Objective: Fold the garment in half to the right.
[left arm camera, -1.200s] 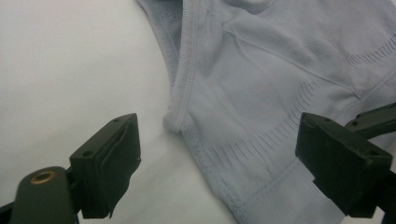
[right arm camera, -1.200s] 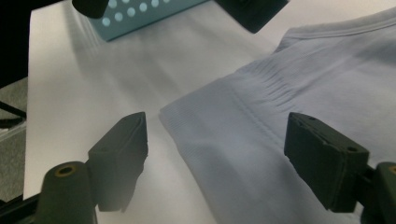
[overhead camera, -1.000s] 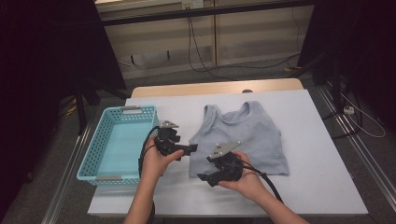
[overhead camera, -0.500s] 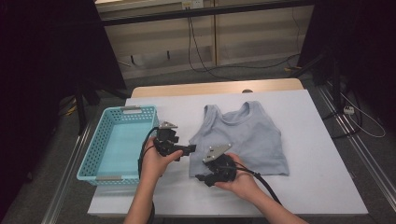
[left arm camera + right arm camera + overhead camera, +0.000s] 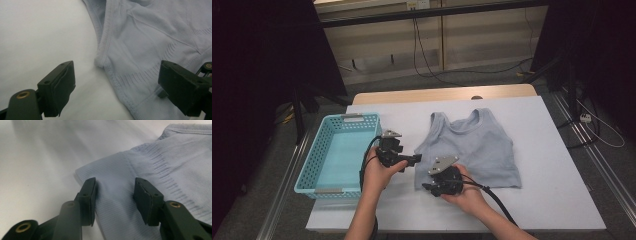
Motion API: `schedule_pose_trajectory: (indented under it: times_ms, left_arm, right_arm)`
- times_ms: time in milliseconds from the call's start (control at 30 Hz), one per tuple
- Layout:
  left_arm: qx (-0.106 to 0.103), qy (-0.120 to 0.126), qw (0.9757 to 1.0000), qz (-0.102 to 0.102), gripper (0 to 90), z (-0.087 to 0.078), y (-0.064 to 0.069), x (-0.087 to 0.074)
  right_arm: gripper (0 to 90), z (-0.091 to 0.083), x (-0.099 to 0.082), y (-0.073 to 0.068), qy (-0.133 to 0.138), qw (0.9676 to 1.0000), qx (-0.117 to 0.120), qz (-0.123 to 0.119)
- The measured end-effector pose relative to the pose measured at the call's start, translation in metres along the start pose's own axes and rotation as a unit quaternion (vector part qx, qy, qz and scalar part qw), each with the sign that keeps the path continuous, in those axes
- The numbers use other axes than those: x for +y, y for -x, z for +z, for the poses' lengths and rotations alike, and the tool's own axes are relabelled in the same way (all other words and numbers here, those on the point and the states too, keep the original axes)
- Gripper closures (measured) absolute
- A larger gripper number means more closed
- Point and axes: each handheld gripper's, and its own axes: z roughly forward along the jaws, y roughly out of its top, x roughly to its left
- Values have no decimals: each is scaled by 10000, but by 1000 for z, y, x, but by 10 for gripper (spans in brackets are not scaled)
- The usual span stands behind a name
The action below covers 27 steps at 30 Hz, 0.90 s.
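Looks like a lab or recording rig, not a home. White-covered desk [image 5: 537, 165] over a wooden top, metal rails [image 5: 282, 200] along both sides on grey floor. Loose cables [image 5: 432, 65] trailing along the beige wall panels behind, a plug block [image 5: 586, 118] lying on the floor at right. Dark curtains [image 5: 267, 60] boxing in both sides. Cabled handheld tool [image 5: 414, 159] in each hand, fixed camera overhead.
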Motion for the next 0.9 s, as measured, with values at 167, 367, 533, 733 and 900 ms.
schedule_pose_trajectory:
  times_ms: [167,367,533,733,900]
  left_arm:
    - [22,78,10000,-42,147,0,0,0]
    - [1,57,10000,-28,150,1,0,0]
    - [-22,168,9998,-44,156,-2,0,2]
    - [6,276,9996,-87,159,-4,-2,4]
    - [-20,421,9990,-151,163,-4,-2,6]
  right_arm:
    - [663,0,-2,4,58,10000,-30,8]
    - [802,-1,-4,10,148,9995,-33,277]
    - [836,-2,-4,10,223,9989,-41,419]
    - [849,-8,-5,6,320,9982,126,492]
    - [851,-16,-8,3,369,9974,302,544]
